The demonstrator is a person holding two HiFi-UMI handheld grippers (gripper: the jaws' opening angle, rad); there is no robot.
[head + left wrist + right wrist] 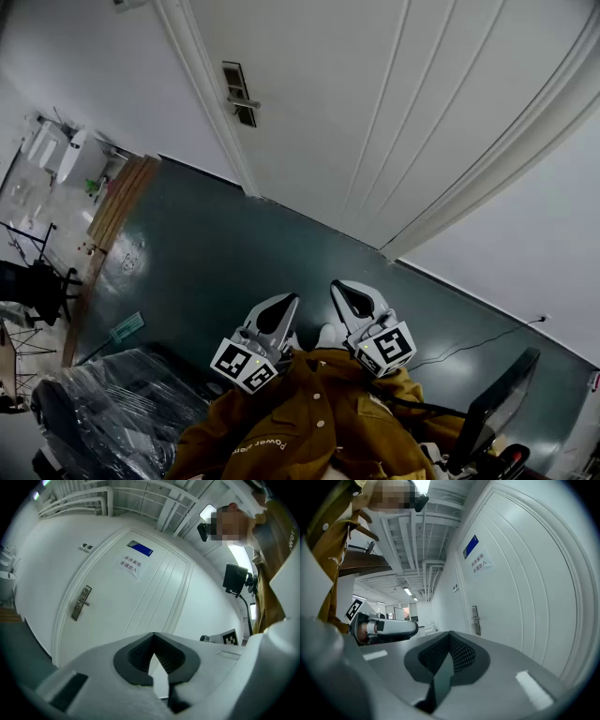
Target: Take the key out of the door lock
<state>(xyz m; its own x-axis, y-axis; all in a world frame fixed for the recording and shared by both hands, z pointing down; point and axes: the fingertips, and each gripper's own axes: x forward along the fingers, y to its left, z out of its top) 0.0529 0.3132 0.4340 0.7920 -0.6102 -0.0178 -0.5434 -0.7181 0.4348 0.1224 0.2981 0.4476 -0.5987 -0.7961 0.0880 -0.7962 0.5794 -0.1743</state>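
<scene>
1. Both tools hang low in front of my chest, over the dark floor and well apart from the white door. The left tool and the right tool sit side by side, tips pointing toward the door.
2. Left tool: jaws together, nothing between the pads. Right tool: the same, tips meeting and nothing gripped.
3. The lock plate sits near the door's left edge, with its handle sticking out. In the head view it lies at 11 o'clock from both tools.
4. The key is too small to make out in any view. I judge it sits in that plate, by the handle.
5. In the left gripper view the plate is at 10 o'clock from the jaws, far off. In the right gripper view it is at 1 o'clock, just above the tips.
6. The plate's long axis runs up and down the door. A key there would stand out from the door face toward me.
7. My read: the left tool is slightly nearer, but the right tool is aimed closer. Whichever goes must open first, then close the whole gap.
</scene>
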